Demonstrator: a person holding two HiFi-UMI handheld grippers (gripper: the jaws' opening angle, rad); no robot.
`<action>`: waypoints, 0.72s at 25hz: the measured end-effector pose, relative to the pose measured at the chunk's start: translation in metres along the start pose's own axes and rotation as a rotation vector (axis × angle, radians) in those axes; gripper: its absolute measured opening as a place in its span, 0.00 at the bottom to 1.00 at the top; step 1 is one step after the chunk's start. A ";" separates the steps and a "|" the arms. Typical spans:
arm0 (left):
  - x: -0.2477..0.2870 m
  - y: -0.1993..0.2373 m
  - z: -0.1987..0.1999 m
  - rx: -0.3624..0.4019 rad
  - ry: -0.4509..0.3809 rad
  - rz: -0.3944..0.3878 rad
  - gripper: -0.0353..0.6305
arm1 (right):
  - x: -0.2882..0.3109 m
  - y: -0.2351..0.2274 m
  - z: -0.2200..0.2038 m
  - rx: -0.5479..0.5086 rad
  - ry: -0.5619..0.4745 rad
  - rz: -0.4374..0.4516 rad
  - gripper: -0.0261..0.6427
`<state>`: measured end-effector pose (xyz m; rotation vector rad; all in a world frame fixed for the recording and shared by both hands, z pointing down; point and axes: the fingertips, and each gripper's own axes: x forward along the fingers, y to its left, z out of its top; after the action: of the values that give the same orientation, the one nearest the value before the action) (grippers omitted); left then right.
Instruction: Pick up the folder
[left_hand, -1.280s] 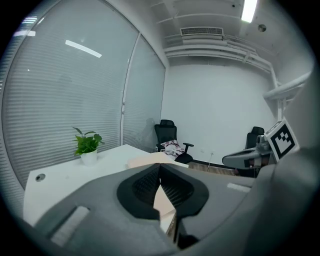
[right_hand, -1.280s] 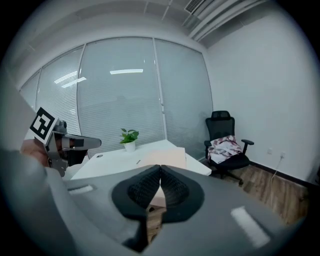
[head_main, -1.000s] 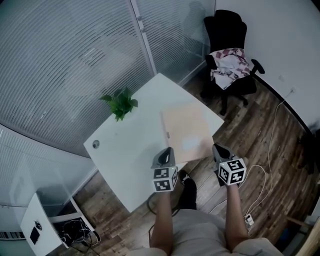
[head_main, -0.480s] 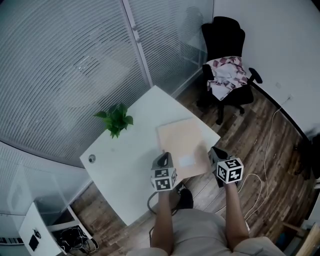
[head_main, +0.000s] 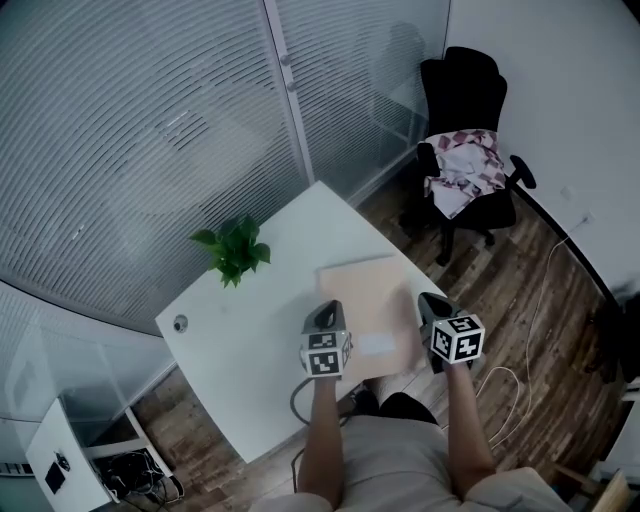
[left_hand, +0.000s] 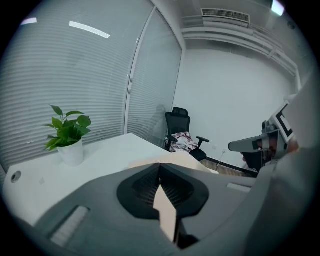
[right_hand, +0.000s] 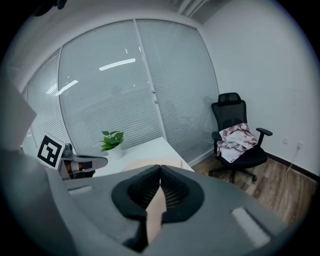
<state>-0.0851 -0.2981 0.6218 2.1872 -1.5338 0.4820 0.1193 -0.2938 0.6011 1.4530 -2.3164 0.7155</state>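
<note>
A tan folder lies flat on the near right part of the white table. In the head view my left gripper hovers at the folder's near left edge, shut and empty. At the folder's right edge, by the table's rim, my right gripper is also shut with nothing in it. The left gripper view shows its closed jaws with the folder just beyond them. The right gripper view shows closed jaws and the folder ahead.
A potted plant stands at the table's far left, and a cable hole sits near its left corner. A black office chair with cloth on it stands at the right. Blinds cover the glass wall behind. A white cable lies on the wooden floor.
Both grippers have moved forward over the table, from its near edge to the folder's two sides. Both stay shut.
</note>
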 end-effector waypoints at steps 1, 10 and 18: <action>0.001 0.002 0.001 0.005 0.002 0.002 0.06 | 0.004 -0.002 0.001 0.017 -0.007 -0.004 0.04; -0.012 0.024 -0.040 -0.101 0.025 0.002 0.06 | 0.025 -0.005 -0.034 0.080 0.041 -0.001 0.04; -0.024 0.048 -0.038 -0.195 -0.025 0.025 0.07 | 0.038 -0.002 -0.037 0.021 0.089 0.050 0.04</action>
<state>-0.1393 -0.2736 0.6490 2.0346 -1.5535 0.2993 0.1043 -0.3018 0.6517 1.3485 -2.2915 0.8040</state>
